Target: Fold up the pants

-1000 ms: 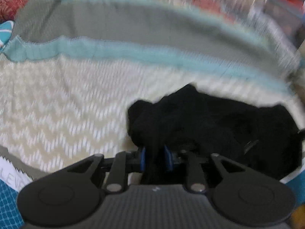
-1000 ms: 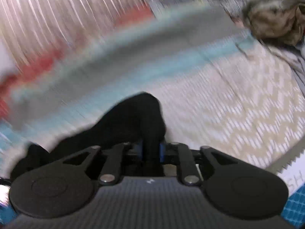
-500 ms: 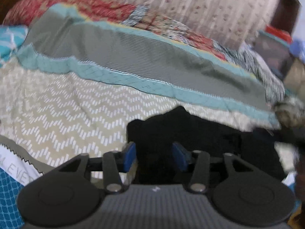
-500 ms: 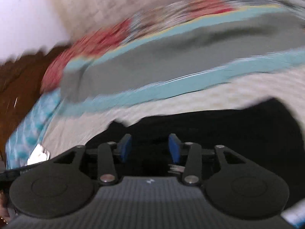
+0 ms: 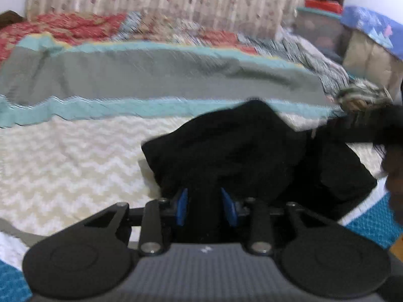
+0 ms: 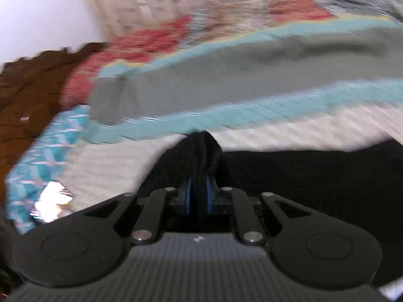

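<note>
The pants point(image 5: 226, 151) are soft, matt black cloth, bunched in loose folds. The bedspread point(image 5: 70, 166) under them is woven cloth with a pale zigzag weave, and the far blanket point(image 5: 151, 75) is grey cloth edged in teal. The left tongs point(image 5: 205, 207) and right tongs point(image 6: 199, 196) are matt black plastic with smooth blue pads point(image 5: 181, 206), shiny metal pins point(image 5: 150, 246) and a ribbed grey body.
</note>
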A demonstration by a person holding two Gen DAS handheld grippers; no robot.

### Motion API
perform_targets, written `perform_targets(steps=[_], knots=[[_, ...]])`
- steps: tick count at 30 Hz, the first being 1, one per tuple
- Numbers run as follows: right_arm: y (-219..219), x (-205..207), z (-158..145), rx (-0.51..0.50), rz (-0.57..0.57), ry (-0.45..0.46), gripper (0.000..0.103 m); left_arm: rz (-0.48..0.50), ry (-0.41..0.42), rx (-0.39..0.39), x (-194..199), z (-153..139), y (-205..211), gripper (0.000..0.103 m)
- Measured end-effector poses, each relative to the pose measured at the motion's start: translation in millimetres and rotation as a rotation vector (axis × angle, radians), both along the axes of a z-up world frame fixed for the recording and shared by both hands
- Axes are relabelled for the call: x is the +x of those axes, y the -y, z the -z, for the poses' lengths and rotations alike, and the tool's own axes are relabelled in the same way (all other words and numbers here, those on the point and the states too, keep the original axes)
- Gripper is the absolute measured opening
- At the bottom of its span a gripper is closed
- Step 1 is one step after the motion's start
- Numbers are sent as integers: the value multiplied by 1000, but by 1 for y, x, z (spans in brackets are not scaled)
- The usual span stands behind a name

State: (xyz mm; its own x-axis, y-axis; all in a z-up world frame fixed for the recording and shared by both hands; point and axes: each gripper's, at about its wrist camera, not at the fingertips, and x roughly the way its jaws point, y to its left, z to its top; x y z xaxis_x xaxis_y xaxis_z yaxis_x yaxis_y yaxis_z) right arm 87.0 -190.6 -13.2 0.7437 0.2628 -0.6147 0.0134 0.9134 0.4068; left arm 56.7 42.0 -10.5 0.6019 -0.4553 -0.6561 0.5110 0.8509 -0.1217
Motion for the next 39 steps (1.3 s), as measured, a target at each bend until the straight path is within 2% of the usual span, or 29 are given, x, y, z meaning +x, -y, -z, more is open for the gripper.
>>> perform_targets(steps=[2,3,5,6,8,10,12,13,15,21,23,25,26,29,30,32,34,36,38,39], knots=[[11,3,43,-15,58,-145,17,46,-20,99,1,17,22,34],[14,3,61,3,70,-175,18,67,-3,169,-1,28,34,36],[18,-3,73,83,106,-165,18,74,33,220,-6,31,43,36],[19,-3,68,93,109,-172,20,72,23,212,-7,24,42,37],[20,-1,57,101,92,-162,26,70,-15,135,-4,7,32,40],[20,-5,53,131,120,-113,33,34,-38,4,0,-15,14,40],[28,-23,40,111,128,-42,33,3,-72,-103,7,-29,4,40],[32,-29,36,94,126,-22,33,-4,-91,-144,11,-33,3,40],[47,-51,31,63,165,16,33,4,-108,-167,17,-36,12,39],[126,-106,45,90,434,13,33,60,-166,-59,33,-6,74,38],[145,-119,52,97,512,3,37,58,-183,24,39,16,93,41],[161,-130,62,118,567,1,46,52,-162,133,44,42,107,43],[167,-131,67,129,585,-6,46,43,-166,132,46,41,108,43],[168,-127,77,176,572,-12,46,25,-261,147,56,13,115,37],[167,-126,78,183,561,-12,46,29,-261,119,54,-1,114,37],[168,-122,80,190,539,-11,46,45,-197,53,46,-35,123,42],[167,-120,86,198,526,-22,47,100,-165,44,40,-59,152,43],[167,-120,90,218,526,-24,47,164,-176,71,37,-67,190,45],[165,-126,85,222,521,-6,46,221,-197,145,33,-64,240,47],[163,-125,84,217,503,-4,40,240,-205,186,33,-60,263,48]])
